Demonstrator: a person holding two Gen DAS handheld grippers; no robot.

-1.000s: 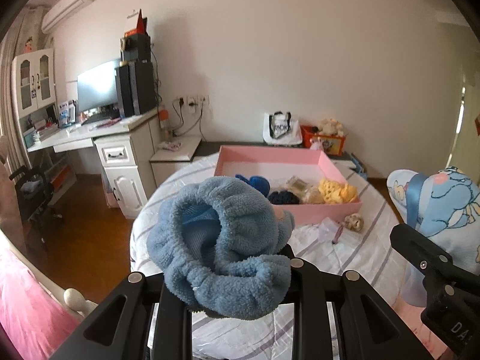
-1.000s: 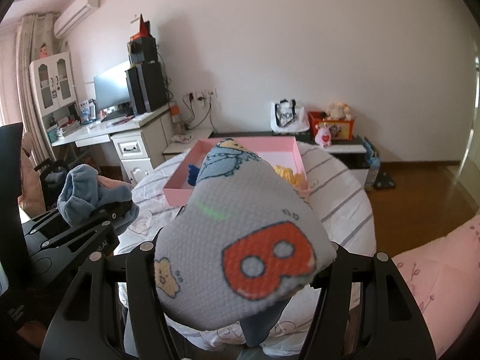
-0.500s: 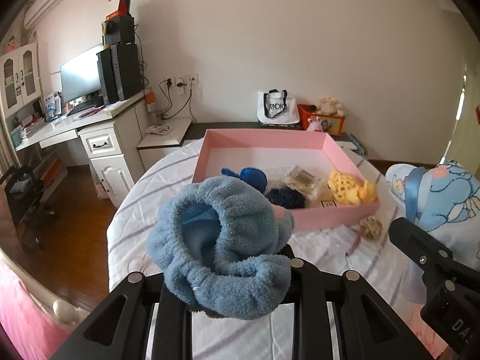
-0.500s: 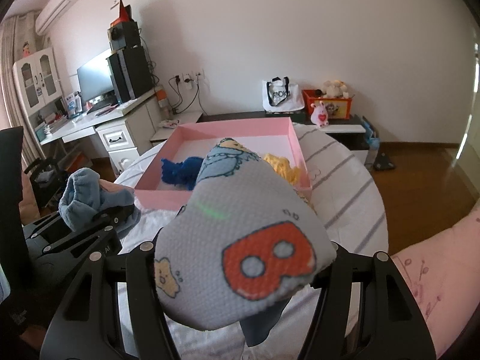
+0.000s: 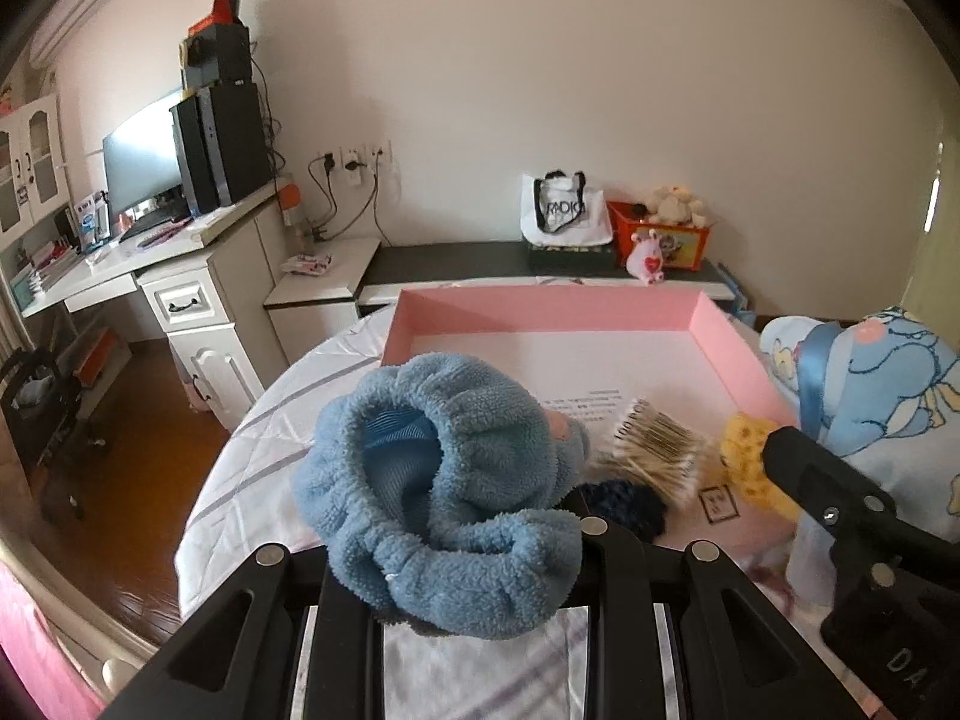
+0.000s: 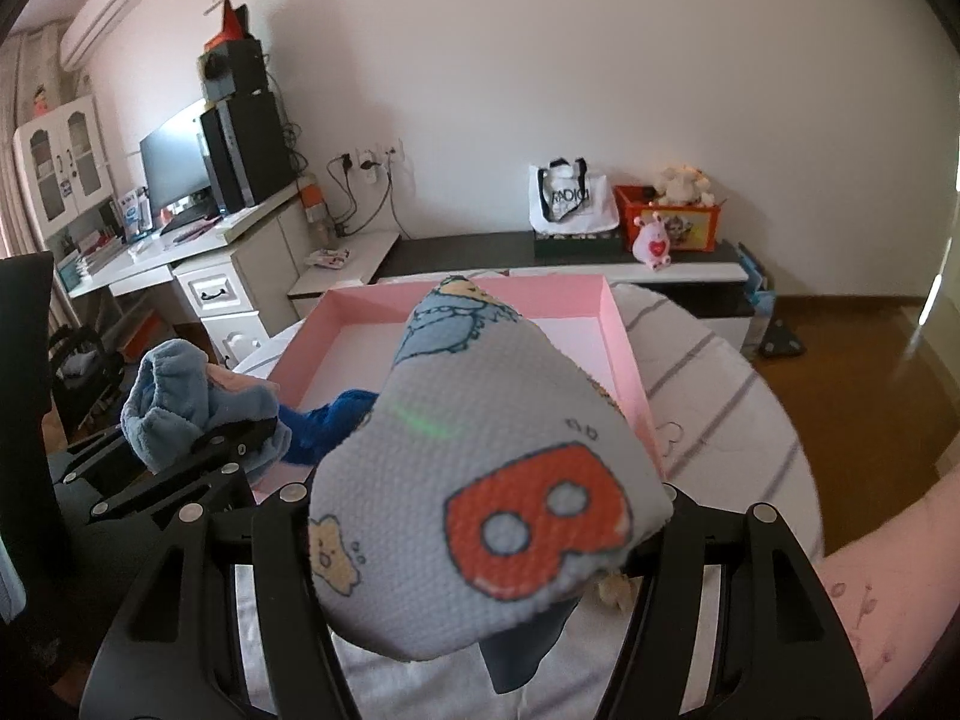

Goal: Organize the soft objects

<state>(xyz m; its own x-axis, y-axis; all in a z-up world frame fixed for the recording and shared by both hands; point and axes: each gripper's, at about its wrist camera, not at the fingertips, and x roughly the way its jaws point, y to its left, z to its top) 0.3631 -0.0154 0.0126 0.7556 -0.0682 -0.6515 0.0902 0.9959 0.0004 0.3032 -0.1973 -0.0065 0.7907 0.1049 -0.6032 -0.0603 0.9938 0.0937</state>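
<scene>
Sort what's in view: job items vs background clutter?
Job:
- blue fleece headband, in left claw
- cartoon-print pillow, in right claw
- pink box
- yellow scrunchie, navy scrunchie inside it

Clutter:
- white tote bag
- monitor
- orange toy box

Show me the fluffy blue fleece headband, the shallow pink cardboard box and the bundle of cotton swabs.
fluffy blue fleece headband (image 5: 456, 480), left wrist view, fleece loop.
shallow pink cardboard box (image 5: 540, 311), left wrist view, far wall.
bundle of cotton swabs (image 5: 657, 450), left wrist view, bundle's middle.
</scene>
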